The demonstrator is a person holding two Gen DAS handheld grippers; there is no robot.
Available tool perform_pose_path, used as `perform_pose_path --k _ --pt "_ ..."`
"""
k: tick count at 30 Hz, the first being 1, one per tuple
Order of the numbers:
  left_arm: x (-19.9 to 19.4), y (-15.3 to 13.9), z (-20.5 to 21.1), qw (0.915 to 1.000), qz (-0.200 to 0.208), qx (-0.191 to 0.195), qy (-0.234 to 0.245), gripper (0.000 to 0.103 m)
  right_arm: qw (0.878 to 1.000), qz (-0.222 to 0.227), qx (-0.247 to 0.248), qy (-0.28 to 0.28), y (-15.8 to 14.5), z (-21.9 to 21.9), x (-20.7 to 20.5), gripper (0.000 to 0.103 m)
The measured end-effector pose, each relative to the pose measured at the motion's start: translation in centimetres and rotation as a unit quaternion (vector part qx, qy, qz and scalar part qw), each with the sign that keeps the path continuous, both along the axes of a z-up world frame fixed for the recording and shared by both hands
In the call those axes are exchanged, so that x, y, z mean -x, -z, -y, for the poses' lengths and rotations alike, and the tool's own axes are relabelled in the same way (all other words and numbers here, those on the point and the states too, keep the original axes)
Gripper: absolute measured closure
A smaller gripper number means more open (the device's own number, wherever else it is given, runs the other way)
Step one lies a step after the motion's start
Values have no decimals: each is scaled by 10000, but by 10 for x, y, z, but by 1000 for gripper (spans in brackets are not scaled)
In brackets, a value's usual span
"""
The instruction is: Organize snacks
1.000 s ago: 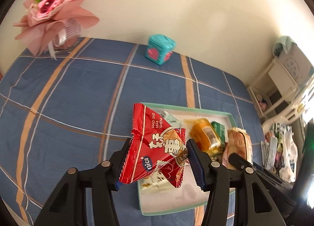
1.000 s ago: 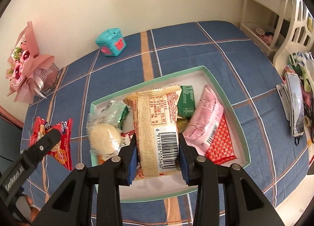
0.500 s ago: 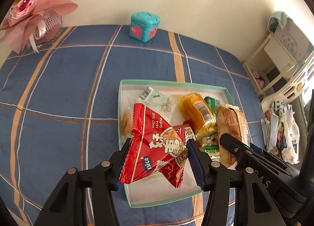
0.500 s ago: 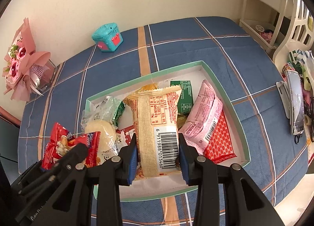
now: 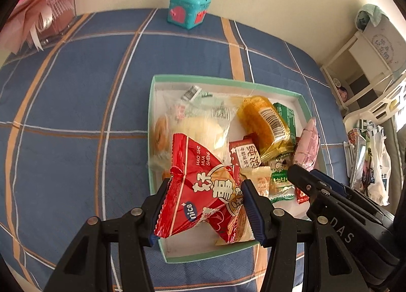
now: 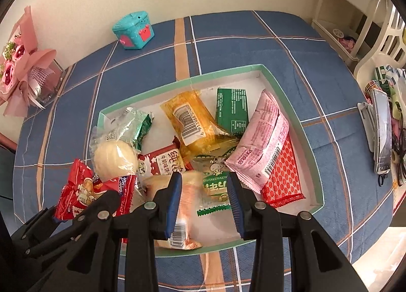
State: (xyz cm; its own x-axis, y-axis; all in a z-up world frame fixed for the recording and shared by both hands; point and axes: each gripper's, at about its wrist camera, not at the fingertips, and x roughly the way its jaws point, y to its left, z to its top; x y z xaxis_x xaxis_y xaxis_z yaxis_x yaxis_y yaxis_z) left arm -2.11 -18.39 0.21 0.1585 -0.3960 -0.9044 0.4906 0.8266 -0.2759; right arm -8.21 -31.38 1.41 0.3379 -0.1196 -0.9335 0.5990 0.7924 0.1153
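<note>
My left gripper (image 5: 205,203) is shut on a red snack bag (image 5: 200,195) and holds it above the near left corner of a shallow green-rimmed tray (image 5: 223,80). The bag also shows in the right wrist view (image 6: 86,190). My right gripper (image 6: 204,202) is open above the tray's (image 6: 289,112) near side. A beige wrapped cake (image 6: 184,216), blurred, lies tilted under its left finger, no longer held. The tray holds several snacks: a yellow pack (image 6: 195,122), a pink pack (image 6: 261,139), a green box (image 6: 232,112), a white bun (image 6: 115,157).
The tray sits on a blue plaid tablecloth (image 5: 76,94). A teal box (image 5: 189,9) stands at the back by the wall. A pink bouquet (image 6: 20,63) stands at the back left. White shelves (image 6: 355,18) and a phone (image 6: 382,132) are off the table's right side.
My right gripper has opened and dropped the beige cake into the tray. My left gripper has carried the red bag further over the tray.
</note>
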Motion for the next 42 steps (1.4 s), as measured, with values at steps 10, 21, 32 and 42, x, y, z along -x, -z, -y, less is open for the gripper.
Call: perform_pose_path --k 10,21,32,42 --pt "-3 14 1 9996 -288 -66 -6 44 9999 -120 28 -14 5 -1 -2 64" --pt "-11 15 -7 9990 -422 -26 -112 31 9999 -114 15 -35 6 -3 -3 64" --pt "-14 -24 -47 9940 733 -424 -686 24 9999 -68 47 -121 3 -12 -4 64" --pt "-4 -32 -95 9807 1356 -760 -1184 0 9985 300 111 -446 -8 -50 2 25"
